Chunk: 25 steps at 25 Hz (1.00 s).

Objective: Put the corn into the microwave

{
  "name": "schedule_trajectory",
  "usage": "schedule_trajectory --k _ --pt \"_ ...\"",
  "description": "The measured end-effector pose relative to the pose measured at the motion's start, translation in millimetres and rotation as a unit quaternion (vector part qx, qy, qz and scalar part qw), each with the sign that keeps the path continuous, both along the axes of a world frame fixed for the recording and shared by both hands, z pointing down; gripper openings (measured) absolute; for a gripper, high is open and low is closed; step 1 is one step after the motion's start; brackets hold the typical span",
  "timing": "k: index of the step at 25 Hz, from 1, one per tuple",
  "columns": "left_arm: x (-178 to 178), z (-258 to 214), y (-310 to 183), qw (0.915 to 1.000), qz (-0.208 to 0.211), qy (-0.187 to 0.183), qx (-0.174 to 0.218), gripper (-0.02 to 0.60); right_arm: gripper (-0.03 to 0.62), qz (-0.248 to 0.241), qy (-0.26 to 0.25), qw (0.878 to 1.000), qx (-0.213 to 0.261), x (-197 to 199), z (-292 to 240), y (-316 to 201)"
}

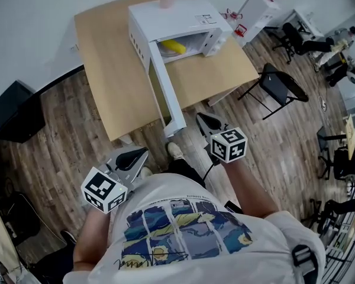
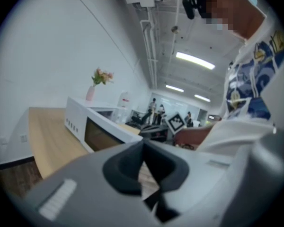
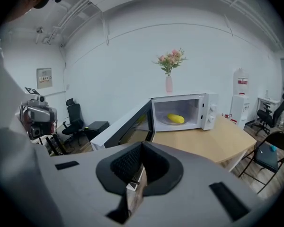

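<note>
Yellow corn cob (image 3: 175, 118) lies inside the white microwave (image 3: 206, 109), in the open cavity. It is ahead of the right gripper (image 3: 142, 145), slightly right of its jaw line and well apart from it. We read the right gripper as closed: the 2 jaws meet at the tips and nothing sits between them.

The microwave door (image 3: 118, 126) is swung fully open toward the grippers. Its free end is the nearest part to the right gripper, just left of that gripper's jaw line. In the head view the door end comes down between the 2 grippers, nearer the right one, and touches neither.

The left gripper (image 1: 136, 157) is held low beside the person's shirt (image 1: 183, 229), farther from the microwave than the right one. Its jaws are also together, with nothing in them. From its own view the microwave sits ahead and to the left, seen from the door side, so the corn is not visible from there.

The microwave stands on a light wood table (image 1: 106, 52). A pink vase of flowers (image 3: 169, 84) stands behind the microwave, on the far side from both grippers. A black folding chair (image 1: 281, 84) is off to the right of the right gripper, on the wood floor (image 1: 59, 129). A black office chair (image 3: 73, 115) is far left of the right gripper, by the wall.
</note>
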State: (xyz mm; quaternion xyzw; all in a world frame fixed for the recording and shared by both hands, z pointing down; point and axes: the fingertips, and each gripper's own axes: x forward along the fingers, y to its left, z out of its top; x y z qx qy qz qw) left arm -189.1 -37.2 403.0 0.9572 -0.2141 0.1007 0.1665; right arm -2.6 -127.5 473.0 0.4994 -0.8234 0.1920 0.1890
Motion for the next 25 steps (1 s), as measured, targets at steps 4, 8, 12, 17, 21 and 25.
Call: schedule_trajectory --k 4,8,12,17,21,25 --pt "0.4 -3.6 2.9 1.0 0.008 0.002 0.005 0.009 0.011 -0.008 0.023 1.0 0.015 -4.4 -9.3 5.4" --pt "-4.8 -3.5 4.4 1.0 0.005 0.003 0.005 0.009 0.011 -0.015 0.018 1.0 0.02 -11.9 -17.9 6.8" --pt "-8.5 -0.5 8.1 1.0 0.003 0.002 0.002 0.009 0.011 -0.017 0.015 1.0 0.019 -14.7 -20.0 10.5" --pt "-10.7 2.0 7.4 1.0 0.001 0.005 -0.001 0.009 0.01 -0.022 0.013 0.999 0.019 -20.3 -22.0 12.8" --pt "-9.7 6.3 10.4 1.0 0.002 0.002 -0.002 0.009 0.009 -0.028 0.014 0.999 0.02 -25.0 -23.5 15.8" --pt "-14.5 10.7 10.1 1.0 -0.004 0.0 -0.004 0.009 0.009 -0.035 0.016 0.999 0.018 -29.4 -24.6 20.2"
